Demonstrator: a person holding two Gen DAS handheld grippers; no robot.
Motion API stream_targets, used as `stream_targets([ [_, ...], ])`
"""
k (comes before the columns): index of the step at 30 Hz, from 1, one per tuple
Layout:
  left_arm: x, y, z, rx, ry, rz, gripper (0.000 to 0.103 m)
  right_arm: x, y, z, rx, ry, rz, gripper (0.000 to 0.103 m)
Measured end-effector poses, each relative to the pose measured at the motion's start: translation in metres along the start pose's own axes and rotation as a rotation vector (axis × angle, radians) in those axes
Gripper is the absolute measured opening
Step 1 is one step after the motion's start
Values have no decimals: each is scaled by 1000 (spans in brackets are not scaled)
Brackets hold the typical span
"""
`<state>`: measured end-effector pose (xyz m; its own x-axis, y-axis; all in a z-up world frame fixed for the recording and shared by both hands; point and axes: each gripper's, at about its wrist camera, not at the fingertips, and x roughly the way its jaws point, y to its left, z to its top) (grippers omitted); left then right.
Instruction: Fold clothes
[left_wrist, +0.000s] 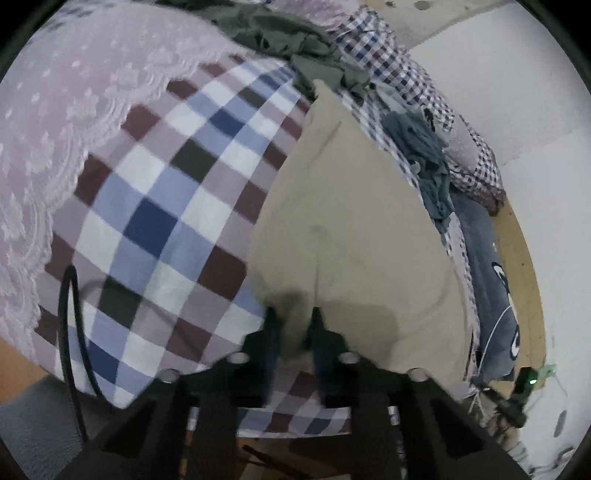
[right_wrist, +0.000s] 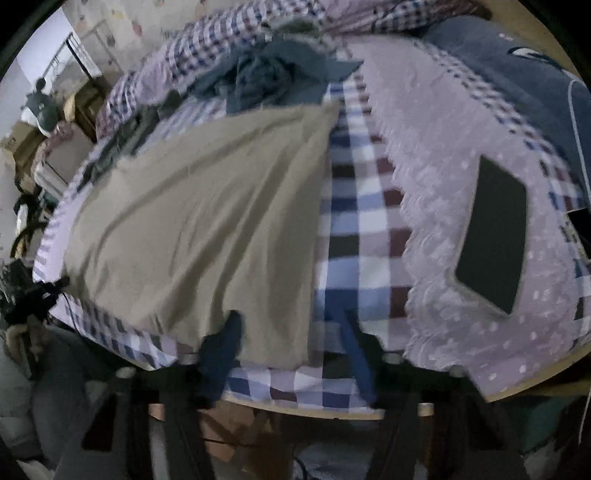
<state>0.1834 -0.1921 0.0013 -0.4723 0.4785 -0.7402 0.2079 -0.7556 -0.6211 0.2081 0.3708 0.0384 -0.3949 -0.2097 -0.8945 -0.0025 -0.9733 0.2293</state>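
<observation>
The tan garment (right_wrist: 207, 214) lies spread flat on the checked bedsheet (right_wrist: 354, 236), its near hem at the bed's edge. The left gripper (left_wrist: 293, 317) is pinched narrow on that hem, while the right gripper (right_wrist: 291, 325) stands wide, its left finger (right_wrist: 225, 336) on the cloth and the other beside it on the sheet. With one corner held and the other loose, a lift would likely skew the fold; the left's bite looks shallow, though blur makes that uncertain, and it could slip.
</observation>
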Motion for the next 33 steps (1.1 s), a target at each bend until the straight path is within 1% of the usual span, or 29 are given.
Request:
stream_targets([
  [1,-3,0,-1,-1,-11,-8,10,8,0,-1,5,19,-1,32],
  [2,-6,1,-1,-2,-23,-16,10,14,1,-3,8,34,3,28],
  [3,-10,1,-2,-3,-34,-24,9,20,1,-6,8,46,10,18],
  [5,-16,1,-3,-5,-57,-39,7,29,3,-11,5,63,26,5],
  [8,-26,2,-5,-7,-92,-63,5,14,3,-18,12,12,9,3],
  [11,-35,1,-9,-1,-126,-81,5,-24,-5,-24,41,-80,-46,1],
  [12,-38,0,-11,4,-137,-85,5,-29,-8,-24,45,-86,-60,1],
  [14,-34,4,-12,-18,-125,-54,6,-28,-12,-24,42,-56,-84,1],
  [15,-31,6,-11,-32,-116,-27,10,-25,-13,-24,39,-39,-104,2],
  [16,-29,7,-10,-42,-109,0,15,-20,-11,-24,34,-20,-129,2],
  [17,-28,9,-10,-56,-103,14,18,-17,-11,-24,37,-6,-170,3],
  [18,-28,13,-10,-71,-98,23,24,-15,-11,-25,45,4,-224,3],
  [19,-30,16,-11,-87,-104,10,36,-13,-11,-26,52,13,-278,4],
  [20,-33,19,-12,-102,-117,-13,46,-14,-12,-28,63,12,-313,6],
  [21,-36,22,-13,-117,-130,-36,67,-17,-12,-30,77,1,-330,6],
  [22,-39,25,-14,-133,-142,-59,77,-20,-13,-32,91,-11,-346,6],
  [23,-42,29,-15,-150,-153,-89,79,-24,-11,-33,98,-32,-358,9],
  [24,-43,32,-16,-166,-157,-121,82,-29,-7,-34,99,-63,-366,20],
  [25,-42,34,-16,-183,-154,-145,83,-35,-3,-34,101,-94,-373,26],
  [26,-39,36,-17,-203,-143,-164,83,-40,5,-34,91,-133,-374,35],
  [27,-34,36,-17,-221,-128,-183,83,-44,15,-34,71,-179,-369,41],
  [28,-28,36,-18,-238,-113,-201,83,-49,26,-33,51,-224,-364,43],
  [30,-16,35,-21,-271,-84,-237,83,-55,51,-32,-2,-317,-357,52],
  [31,-11,34,-23,-282,-78,-251,83,-55,69,-31,-40,-365,-344,54],
  [32,-7,34,-24,-297,-76,-270,83,-53,88,-31,-88,-400,-329,59],
  [33,-1,33,-24,-313,-75,-293,83,-48,108,-32,-141,-427,-319,66],
])
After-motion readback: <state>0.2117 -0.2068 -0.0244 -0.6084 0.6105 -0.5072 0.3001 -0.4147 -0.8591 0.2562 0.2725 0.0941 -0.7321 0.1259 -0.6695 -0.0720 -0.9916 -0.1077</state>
